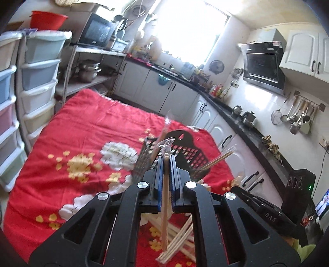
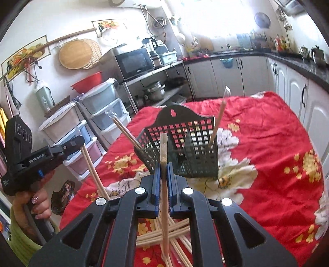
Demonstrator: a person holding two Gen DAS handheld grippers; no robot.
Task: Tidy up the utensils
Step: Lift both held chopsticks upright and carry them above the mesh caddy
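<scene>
Wooden chopsticks (image 1: 164, 205) in raised left claw (image 1: 167, 159)

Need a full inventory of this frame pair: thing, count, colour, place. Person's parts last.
basket: one, black mesh, two compartments, on the red cloth
wrapped chopsticks in basket: one pair leaning in the right compartment, another leaning out of the left one
loose chopsticks: pile, count unclear, pale wood, on the cloth under the grippers
cloth: one, red with flowers, covering the table
drawer units: two stacks, pastel, left of the table
microwave: one, black, on a shelf
red basin: one, atop the drawers
hanging ladles: several, metal, on the wall rail
left gripper: shut on a wrapped pair
right gripper: shut on a wrapped pair
hand: holding the left gripper's handle
</scene>
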